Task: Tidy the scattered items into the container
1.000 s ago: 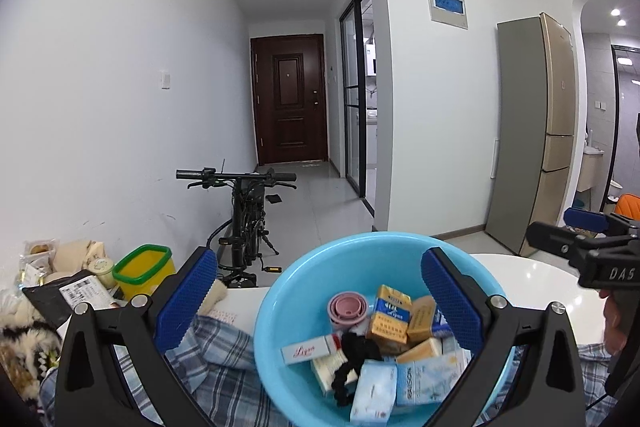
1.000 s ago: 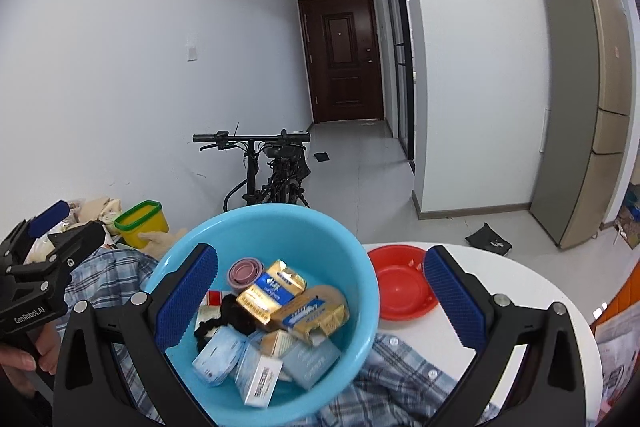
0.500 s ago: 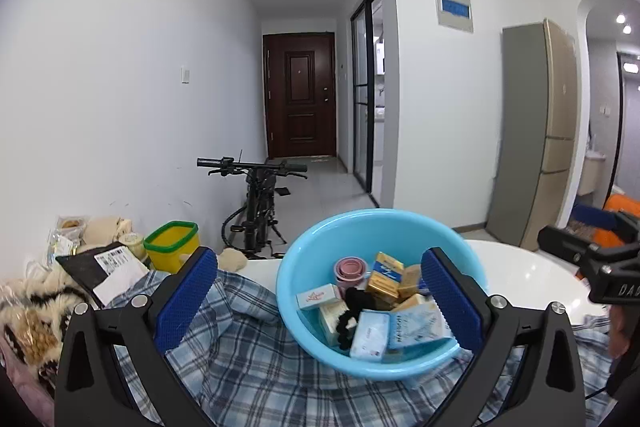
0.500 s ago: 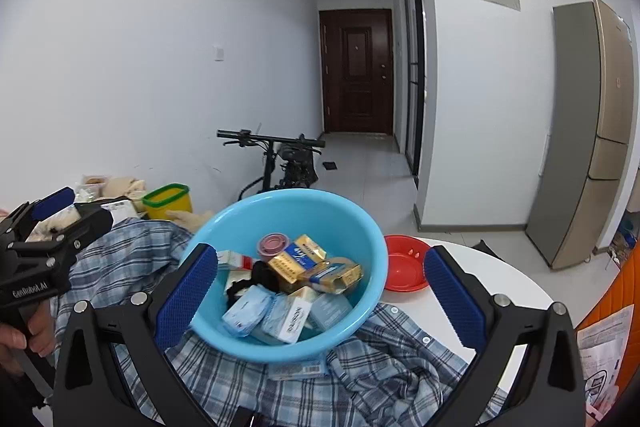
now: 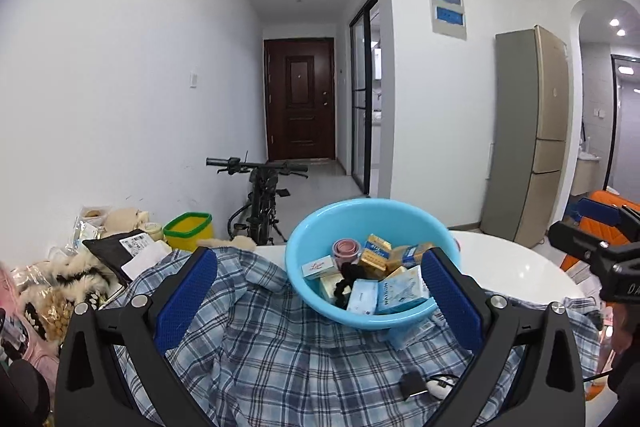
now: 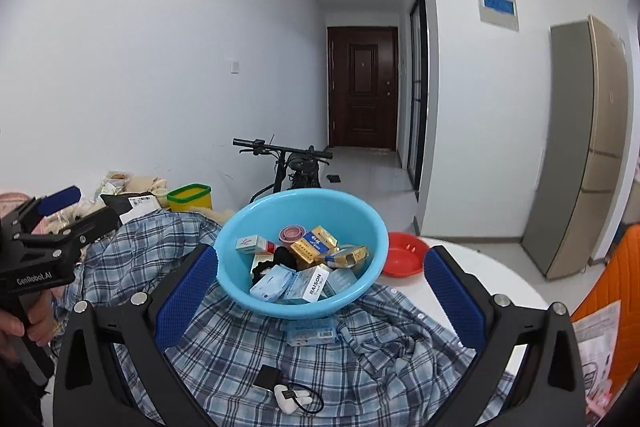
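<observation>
**Basin nearly full; strays left on the shirt**

Basin (image 6: 300,211): light blue, round, sits on a plaid shirt (image 6: 248,351) spread over the white surface (image 6: 500,275). Inside: small boxes in gold, white and pale blue, a pink lid-like round, a black hair tie. Heaped but below the rim.

Outside the basin: a pale blue box (image 6: 312,332) touching its near base; nearer, a black adapter (image 6: 267,376) and a white charger with cable (image 6: 294,397). Red dish (image 6: 402,253) just right of the basin.

Left claw (image 5: 318,303) spread, empty. Right claw (image 6: 320,301) spread, empty. Both held back from the basin.

Judgement: next pick is probably the blue box. Come down with one pad on each long side and avoid pinching shirt folds. The cable may drag; grip the charger body, not the cord. Drop items low, so the heap is not knocked over the rim.
</observation>
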